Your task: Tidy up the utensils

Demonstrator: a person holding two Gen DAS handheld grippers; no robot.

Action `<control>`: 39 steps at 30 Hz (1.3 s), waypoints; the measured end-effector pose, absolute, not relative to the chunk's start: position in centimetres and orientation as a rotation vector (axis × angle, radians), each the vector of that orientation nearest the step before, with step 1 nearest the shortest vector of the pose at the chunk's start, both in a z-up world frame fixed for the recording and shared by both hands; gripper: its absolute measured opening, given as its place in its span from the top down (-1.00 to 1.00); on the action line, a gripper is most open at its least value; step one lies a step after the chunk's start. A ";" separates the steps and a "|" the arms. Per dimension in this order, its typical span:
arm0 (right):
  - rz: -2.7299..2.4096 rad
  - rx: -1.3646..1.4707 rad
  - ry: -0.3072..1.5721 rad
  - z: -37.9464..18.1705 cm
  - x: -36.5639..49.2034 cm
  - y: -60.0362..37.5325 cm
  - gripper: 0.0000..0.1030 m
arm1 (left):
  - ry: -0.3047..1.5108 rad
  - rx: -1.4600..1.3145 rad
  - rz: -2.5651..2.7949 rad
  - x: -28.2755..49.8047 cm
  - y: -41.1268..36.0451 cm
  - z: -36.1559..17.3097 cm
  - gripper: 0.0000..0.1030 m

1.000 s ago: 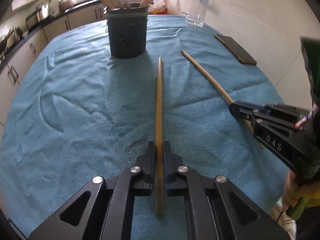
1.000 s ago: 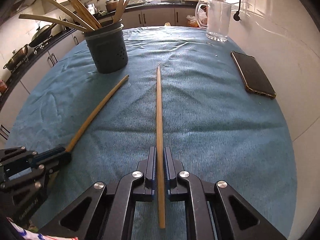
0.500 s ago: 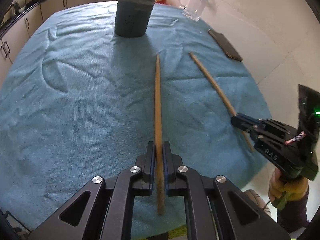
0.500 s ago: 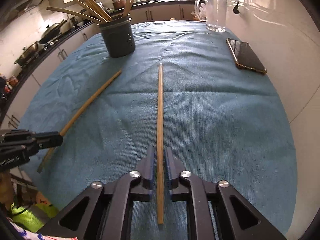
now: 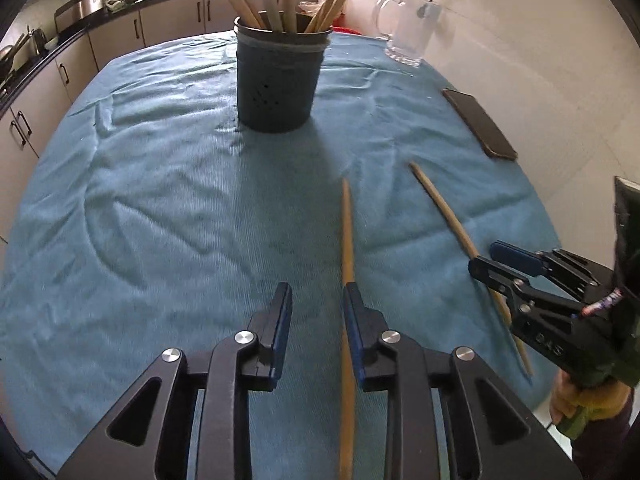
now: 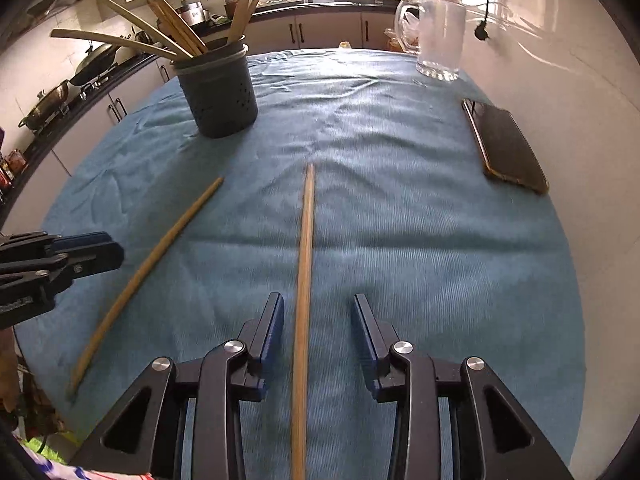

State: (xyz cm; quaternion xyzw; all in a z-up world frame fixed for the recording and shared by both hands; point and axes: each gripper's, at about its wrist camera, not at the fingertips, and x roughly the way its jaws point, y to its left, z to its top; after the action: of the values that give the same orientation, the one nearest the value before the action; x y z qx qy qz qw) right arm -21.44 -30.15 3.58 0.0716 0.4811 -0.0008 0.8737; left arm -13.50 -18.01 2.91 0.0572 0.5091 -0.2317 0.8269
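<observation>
Two long wooden sticks lie on the blue cloth. In the left wrist view one stick (image 5: 346, 240) lies against the inner face of the right finger of my open left gripper (image 5: 316, 300). The other stick (image 5: 452, 216) lies further right, by my right gripper (image 5: 490, 260). In the right wrist view that stick (image 6: 306, 240) lies between the open jaws of my right gripper (image 6: 318, 304), nearer the left finger. The first stick (image 6: 160, 248) lies left, by my left gripper (image 6: 104, 250). A dark utensil holder (image 5: 280, 80) (image 6: 218, 92) with several wooden utensils stands further back.
A black phone (image 5: 478, 124) (image 6: 506, 148) lies near the cloth's right edge. A glass jug (image 5: 406, 32) (image 6: 438, 40) stands at the far right by the white wall. Kitchen counters and cabinets (image 6: 80, 120) run behind and to the left of the table.
Both grippers have opened and let go of their sticks, which now lie on the cloth. Both grippers have dropped lower and nearer to the table.
</observation>
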 end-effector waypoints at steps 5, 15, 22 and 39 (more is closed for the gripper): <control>-0.006 0.147 1.014 3.2 -19.1 -30.7 0.33 | 1.096 0.120 -0.504 -11.3 -19.5 2.0 0.52; -0.019 0.164 1.042 3.2 -14.5 -31.7 0.53 | 1.097 0.164 -0.529 -8.4 -22.5 1.3 0.52; -0.044 0.150 1.057 3.3 -12.0 -31.5 0.70 | 1.082 0.154 -0.540 -7.4 -22.8 1.3 0.52; -0.039 0.232 0.835 9.3 -15.4 -31.8 0.85 | 0.898 0.077 -0.530 -10.8 -18.7 7.4 0.91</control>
State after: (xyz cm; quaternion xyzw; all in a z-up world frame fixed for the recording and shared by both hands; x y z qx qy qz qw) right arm -15.37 -31.83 9.29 0.1123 0.4045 -0.0190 0.9074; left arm -10.81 -18.69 7.44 0.0366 0.4290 -0.2533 0.8663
